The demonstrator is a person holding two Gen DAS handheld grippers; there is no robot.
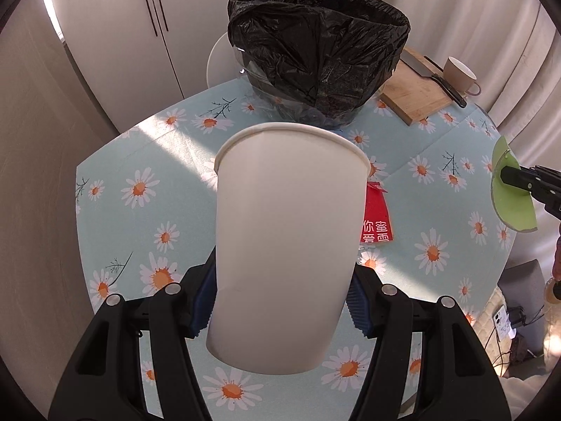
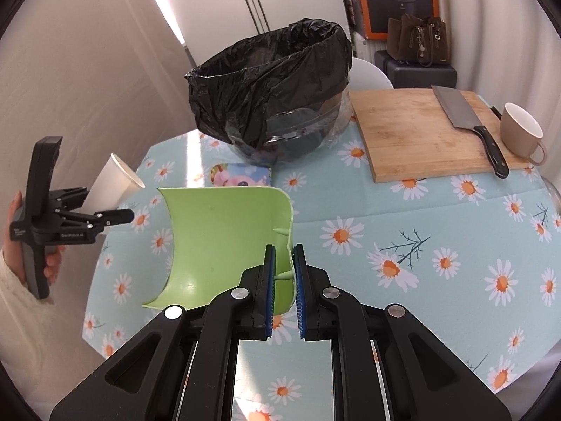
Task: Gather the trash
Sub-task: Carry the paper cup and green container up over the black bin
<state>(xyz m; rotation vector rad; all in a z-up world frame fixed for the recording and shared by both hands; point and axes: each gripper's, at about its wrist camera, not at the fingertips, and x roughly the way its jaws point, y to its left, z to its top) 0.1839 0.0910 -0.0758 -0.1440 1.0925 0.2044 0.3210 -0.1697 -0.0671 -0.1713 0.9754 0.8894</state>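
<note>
On the flowery bench (image 2: 403, 210) stands the black-bagged bin (image 2: 273, 94). Left gripper (image 1: 280, 301) clasps a white paper cup (image 1: 287, 245); right gripper (image 2: 283, 280) pinches a green plastic piece (image 2: 224, 242). Both look lifted; next, carry them over the bin. Only the left view shows a red wrapper (image 1: 376, 215).

Red packet (image 1: 376, 215): white Chinese characters 你, 蜜, 爱, 雪; other print illegible.
</note>
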